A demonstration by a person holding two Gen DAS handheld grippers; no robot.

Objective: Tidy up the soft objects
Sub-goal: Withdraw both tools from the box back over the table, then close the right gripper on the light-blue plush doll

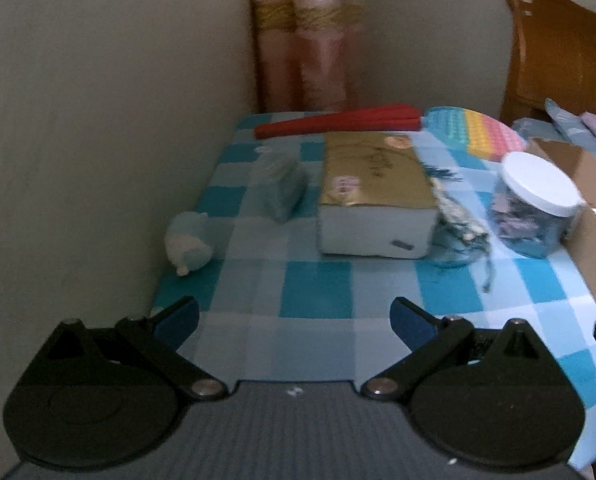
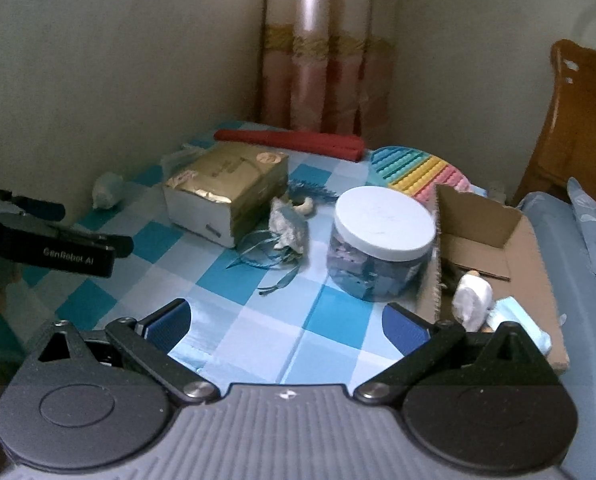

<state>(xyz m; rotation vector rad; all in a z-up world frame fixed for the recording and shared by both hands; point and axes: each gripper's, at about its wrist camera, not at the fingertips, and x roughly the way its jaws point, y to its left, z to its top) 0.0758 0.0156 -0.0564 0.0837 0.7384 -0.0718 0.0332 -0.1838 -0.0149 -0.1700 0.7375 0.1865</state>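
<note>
A small pale teal plush toy [image 1: 188, 241] lies at the table's left edge by the wall, also the plush toy [image 2: 108, 190] in the right wrist view. A teal tissue pack [image 1: 281, 185] sits behind it. A blue-and-white soft toy with ribbons [image 2: 288, 229] rests between the gold box [image 2: 230, 188] and the jar [image 2: 381, 242]. The cardboard box [image 2: 493, 240] at the right holds a white soft toy [image 2: 473, 298] and a light blue one [image 2: 515, 318]. My left gripper [image 1: 294, 322] is open above the checkered cloth. My right gripper [image 2: 286, 328] is open and empty too.
A red folded item [image 1: 337, 124] and a rainbow bubble mat [image 1: 477, 132] lie at the table's back. A curtain [image 2: 321, 60] hangs in the corner. A wooden headboard [image 2: 577, 128] and a blue bed [image 2: 577, 280] stand to the right. The left gripper's body [image 2: 58, 248] shows at the left.
</note>
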